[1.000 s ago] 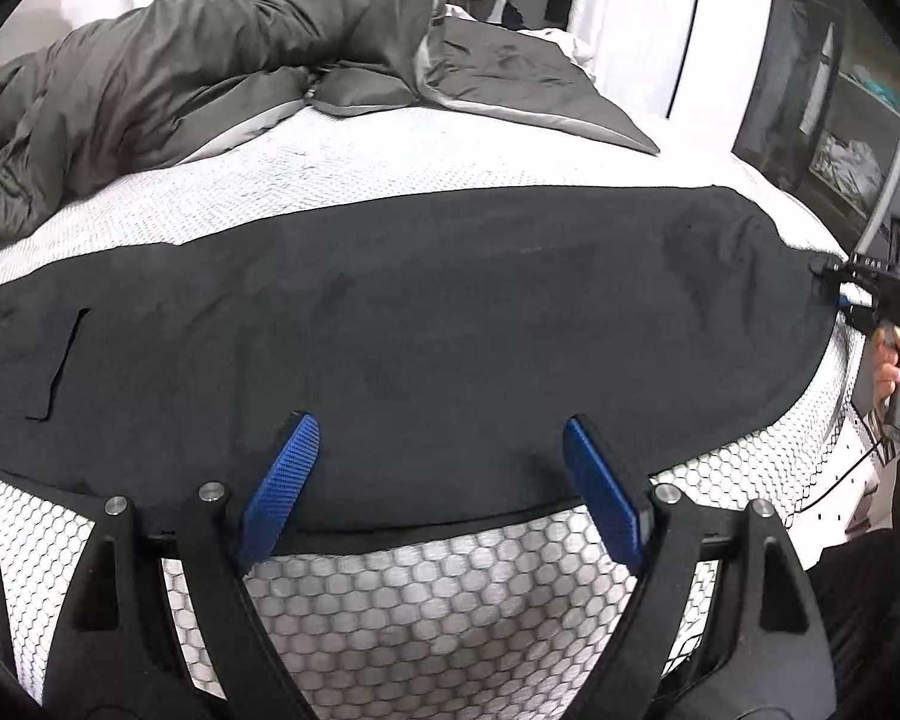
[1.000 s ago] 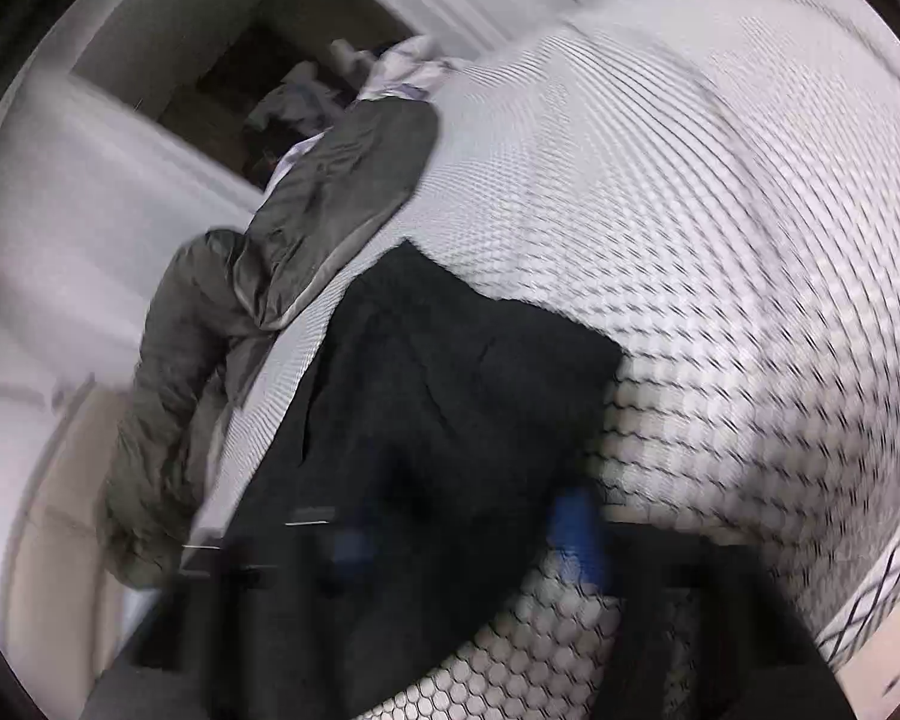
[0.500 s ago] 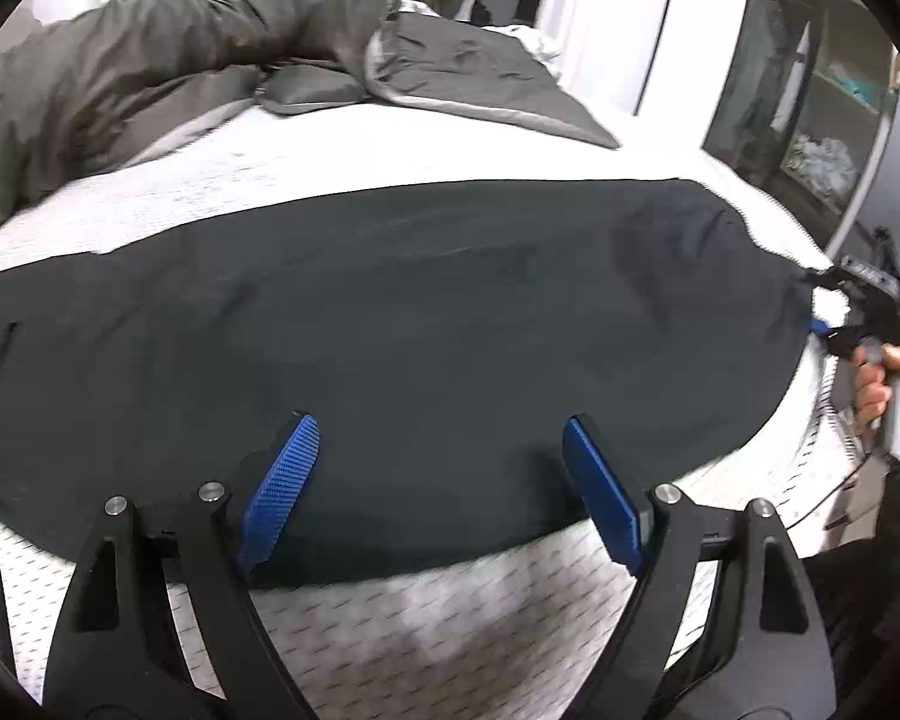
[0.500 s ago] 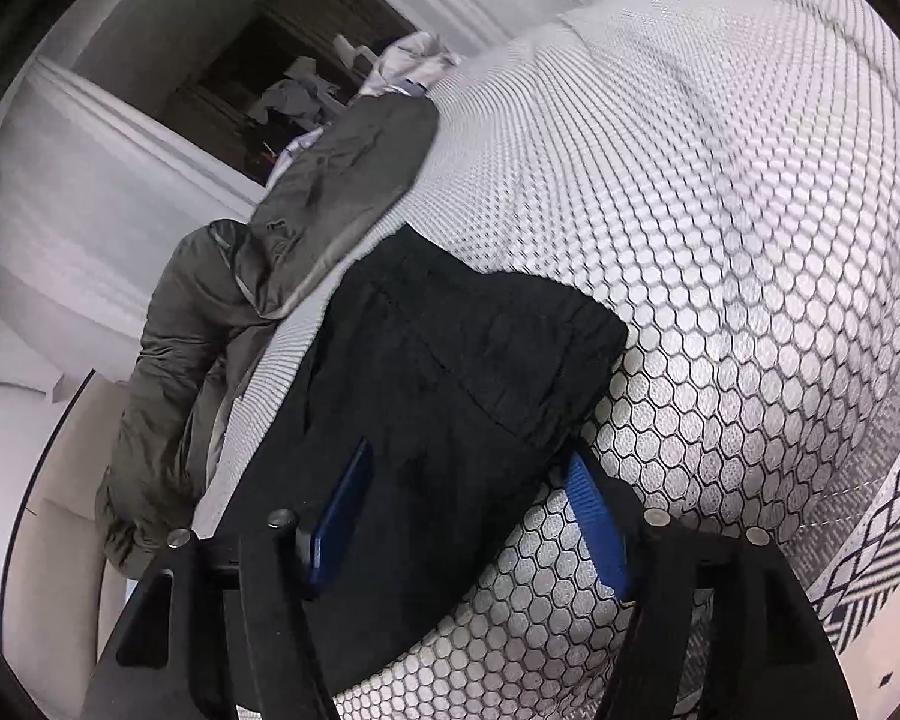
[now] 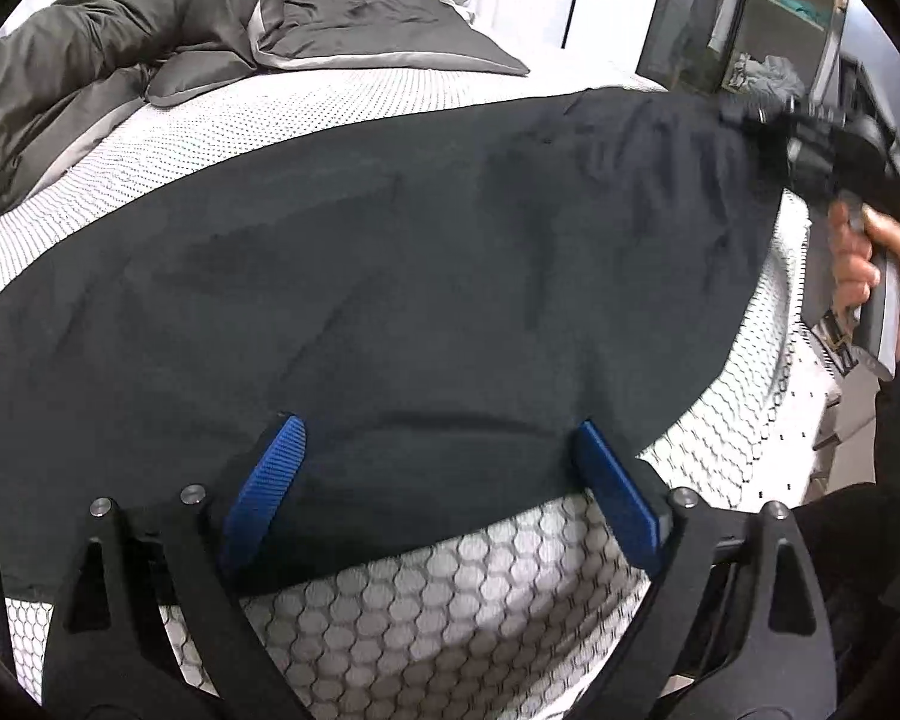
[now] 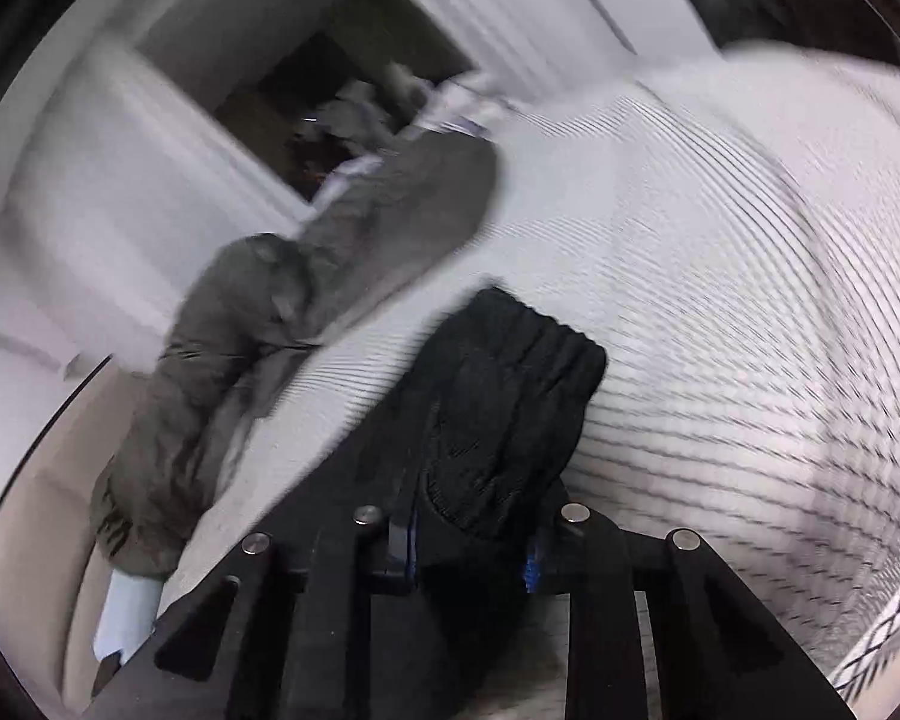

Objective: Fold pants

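black pants (image 5: 390,276) spread flat on the honeycomb-patterned mattress (image 5: 450,618), long axis running left to right across the left wrist view. near long edge just under the left gripper (image 5: 438,480), blue pads spread wide and opening, nothing pinched, cloth only beneath them. far right end bunched between the jaws of the right gripper (image 6: 468,540), closing on a thick wad of fabric, seemingly lifted a little off the bed; seen in the left wrist view as a dark blurred tool (image 5: 822,150) gripped by a hand (image 5: 870,276). grey duvet (image 5: 120,60) heaped beyond the far edge, well apart. probably a fold along the long axis: right end carried leftward over the rest, left gripper nearer the middle of the hem, placed to pin or catch that edge.
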Available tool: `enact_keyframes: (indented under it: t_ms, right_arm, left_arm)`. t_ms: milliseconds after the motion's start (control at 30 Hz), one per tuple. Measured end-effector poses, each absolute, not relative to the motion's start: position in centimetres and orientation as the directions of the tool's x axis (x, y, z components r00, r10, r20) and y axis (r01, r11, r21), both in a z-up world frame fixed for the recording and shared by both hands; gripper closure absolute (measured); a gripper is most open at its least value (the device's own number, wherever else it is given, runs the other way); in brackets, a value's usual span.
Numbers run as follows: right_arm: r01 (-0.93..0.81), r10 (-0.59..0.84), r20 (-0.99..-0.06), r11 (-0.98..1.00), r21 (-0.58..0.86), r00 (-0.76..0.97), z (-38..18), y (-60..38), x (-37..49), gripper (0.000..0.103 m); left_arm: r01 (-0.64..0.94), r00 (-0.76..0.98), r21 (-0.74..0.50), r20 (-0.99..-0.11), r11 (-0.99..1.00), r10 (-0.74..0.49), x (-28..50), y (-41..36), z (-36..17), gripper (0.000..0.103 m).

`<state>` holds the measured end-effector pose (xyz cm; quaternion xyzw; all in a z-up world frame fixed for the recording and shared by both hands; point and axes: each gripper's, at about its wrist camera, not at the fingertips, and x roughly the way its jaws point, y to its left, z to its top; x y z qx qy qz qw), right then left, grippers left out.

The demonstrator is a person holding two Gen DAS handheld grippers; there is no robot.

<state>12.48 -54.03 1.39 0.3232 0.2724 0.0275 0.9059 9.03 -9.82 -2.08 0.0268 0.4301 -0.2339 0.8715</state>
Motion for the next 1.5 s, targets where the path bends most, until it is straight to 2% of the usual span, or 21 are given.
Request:
enact_keyframes:
  t_ms: [100,200,400,533,567,600,633,667,767,800,867,900,933,967,1033,1067,1167,1267,1367,1433,1500]
  right_arm:
    - [0.007,0.283,-0.422,0.824,0.566,0.861,4.4,-49.9,12.6,0.081]
    - [-0.123,0.352,-0.382,0.852,0.51,0.854,7.1,-44.6,12.7,0.081]
    - [-0.386,0.531,-0.363,0.83,0.402,0.766,10.1,-31.6,14.8,0.081]
    - [-0.612,0.681,-0.35,0.732,0.3,0.643,10.5,-20.6,15.9,0.081]
    - [-0.652,0.707,-0.361,0.704,0.282,0.608,10.1,-18.7,16.1,0.081]
    - [-0.707,0.737,-0.411,0.658,0.258,0.536,8.9,-15.6,16.5,0.076]
    - [-0.741,0.749,-0.474,0.621,0.257,0.463,7.5,-13.4,16.9,0.067]
    - [-0.771,0.736,-0.575,0.58,0.263,0.358,5.0,-10.7,17.4,0.062]
    - [-0.768,0.634,-0.73,0.592,0.246,0.256,0.7,-8.6,17.7,0.059]
    - [-0.766,0.628,-0.737,0.594,0.247,0.249,0.6,-9.0,17.7,0.057]
    - [-0.763,0.645,-0.717,0.594,0.255,0.262,1.7,-11.2,16.9,0.045]
    - [-0.76,0.654,-0.703,0.598,0.255,0.278,2.1,-12.4,16.5,0.033]
    - [-0.75,0.663,-0.681,0.611,0.254,0.31,2.9,-14.3,16.0,0.026]
    - [-0.734,0.662,-0.667,0.631,0.25,0.342,3.4,-16.1,15.4,0.025]
    - [-0.686,0.635,-0.66,0.686,0.243,0.401,3.8,-19.8,14.5,0.025]
    - [-0.652,0.613,-0.662,0.719,0.24,0.432,3.8,-22.3,13.4,0.025]
    - [-0.489,0.511,-0.703,0.832,0.261,0.495,2.3,-28.2,13.9,0.025]
    - [-0.365,0.55,-0.726,0.83,0.421,0.413,-0.5,-32.1,15.1,0.026]
    - [-0.341,0.681,-0.662,0.731,0.591,0.313,-1.8,-33.4,15.3,0.027]
    - [-0.361,0.699,-0.655,0.713,0.601,0.288,-1.7,-33.3,15.0,0.027]
    - [-0.393,0.666,-0.669,0.741,0.544,0.331,-0.9,-33.8,14.2,0.027]
  left_arm:
    - [0.438,0.487,-0.278,-0.726,0.855,-0.486,8.8,-7.4,-1.1,0.012]
    - [0.361,0.508,-0.376,-0.688,0.853,-0.518,8.7,-3.2,-0.1,0.012]
    - [0.177,0.622,-0.47,-0.628,0.865,-0.468,7.5,6.5,0.7,0.012]
    - [0.053,0.657,-0.49,-0.639,0.87,-0.4,6.7,12.3,-0.4,0.013]
    - [0.027,0.662,-0.489,-0.645,0.872,-0.383,6.5,13.4,-0.7,0.013]
    - [0.001,0.666,-0.49,-0.65,0.872,-0.366,6.4,14.4,-0.9,0.013]
    - [-0.027,0.67,-0.494,-0.654,0.869,-0.351,6.3,15.4,-1.1,0.013]
    - [-0.05,0.677,-0.504,-0.651,0.862,-0.342,6.2,16.3,-1.2,0.013]
    - [-0.065,0.699,-0.52,-0.633,0.852,-0.333,5.6,17.4,-0.8,0.013]
    - [-0.056,0.7,-0.521,-0.629,0.852,-0.339,5.7,17.4,-0.5,0.013]
    - [-0.024,0.704,-0.506,-0.621,0.862,-0.345,6.0,16.9,0.0,0.013]
    - [-0.02,0.704,-0.483,-0.628,0.875,-0.331,6.5,16.2,0.2,0.013]
    - [-0.028,0.699,-0.452,-0.646,0.892,-0.306,6.8,15.4,0.2,0.013]
    - [-0.032,0.684,-0.427,-0.668,0.904,-0.292,7.3,14.9,0.0,0.016]
    - [-0.036,0.623,-0.343,-0.742,0.938,-0.248,8.3,12.5,-1.1,0.027]
    - [-0.031,0.601,-0.278,-0.773,0.96,-0.204,8.3,11.5,-1.5,0.028]
    - [0.013,0.606,-0.148,-0.786,0.989,-0.125,7.6,9.5,-1.7,0.028]
    - [0.009,0.625,-0.21,-0.762,0.978,-0.169,7.1,9.6,-1.2,0.028]
    - [-0.014,0.653,-0.25,-0.736,0.968,-0.181,7.1,9.8,-0.2,0.028]
    - [-0.032,0.673,-0.248,-0.722,0.968,-0.163,7.1,9.8,0.5,0.028]
    - [-0.036,0.686,-0.263,-0.708,0.964,-0.167,7.4,9.8,1.1,0.027]
